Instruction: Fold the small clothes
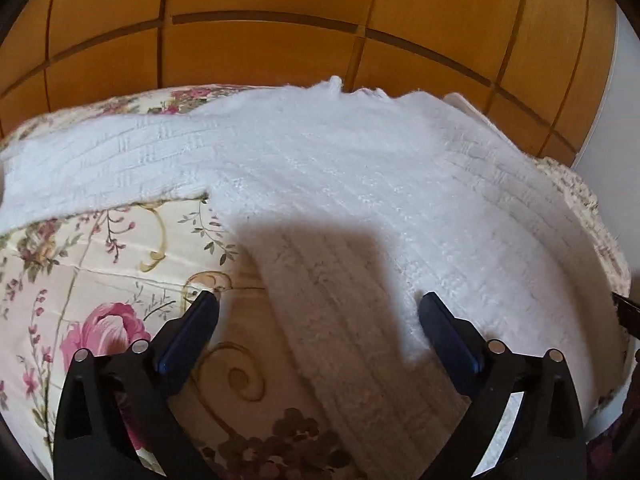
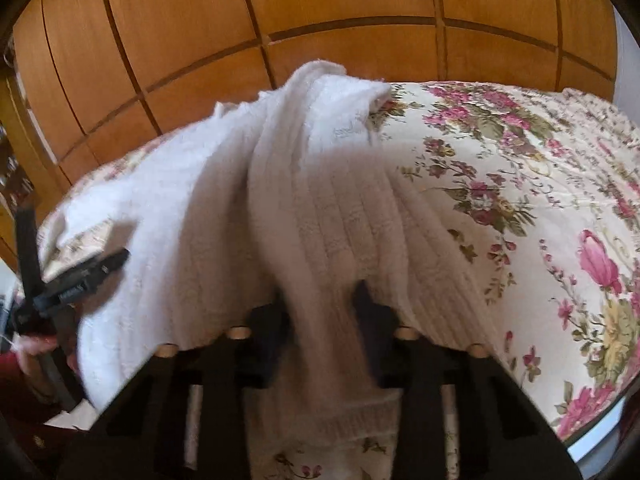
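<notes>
A white ribbed knit sweater (image 1: 340, 168) lies spread on a floral bedspread (image 1: 100, 264), one sleeve reaching far left. My left gripper (image 1: 318, 300) is open and empty, hovering over the sweater's near left edge. In the right wrist view my right gripper (image 2: 322, 300) is shut on a bunched fold of the sweater (image 2: 320, 208) and lifts it, so the fabric drapes over and hides the fingertips. The left gripper (image 2: 92, 266) also shows there at the far left.
The floral bedspread (image 2: 520, 208) extends to the right. A wooden panelled wardrobe (image 1: 280, 48) stands right behind the bed, also in the right wrist view (image 2: 240, 40). A white wall (image 1: 624, 100) is at the far right.
</notes>
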A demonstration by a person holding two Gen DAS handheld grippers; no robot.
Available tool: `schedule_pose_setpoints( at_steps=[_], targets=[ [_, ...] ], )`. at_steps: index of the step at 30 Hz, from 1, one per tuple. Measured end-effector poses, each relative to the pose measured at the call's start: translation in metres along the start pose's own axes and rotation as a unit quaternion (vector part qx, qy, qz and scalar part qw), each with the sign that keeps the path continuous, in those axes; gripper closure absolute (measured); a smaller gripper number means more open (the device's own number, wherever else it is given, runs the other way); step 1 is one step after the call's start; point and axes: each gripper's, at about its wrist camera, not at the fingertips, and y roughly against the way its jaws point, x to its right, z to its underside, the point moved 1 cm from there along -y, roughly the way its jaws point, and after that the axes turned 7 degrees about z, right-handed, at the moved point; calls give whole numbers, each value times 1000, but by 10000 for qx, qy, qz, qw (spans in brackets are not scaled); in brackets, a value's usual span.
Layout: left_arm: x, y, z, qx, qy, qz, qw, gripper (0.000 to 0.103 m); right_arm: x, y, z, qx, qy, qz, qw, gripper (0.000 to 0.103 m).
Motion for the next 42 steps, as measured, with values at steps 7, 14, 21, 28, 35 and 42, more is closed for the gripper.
schedule_pose_setpoints(
  at_steps=[7, 14, 21, 28, 35, 42],
  targets=[
    [-5, 4, 3, 109, 68, 94, 9999, 4, 45, 9, -32, 168, -601, 129, 9980, 95],
    [-2, 4, 4, 139, 65, 111, 9998, 4, 122, 3, -74, 339, -681, 1292, 9887, 95],
    [-3, 4, 3, 145, 59, 102, 9998, 4, 211, -9, -112, 350, -1167, 2360, 9641, 95],
    [-2, 10, 2, 52, 148, -24, 9999, 4, 260, -30, -107, 60, -1747, 2649, 9483, 53],
    [13, 49, 37, -8, 89, 315, 9995, 5, 178, 14, -68, 526, -1441, 810, 9848, 47],
    [9, 70, 56, -204, 397, 1087, 9931, 18, 106, 7, -28, -160, -934, -691, 9931, 48]
  ],
)
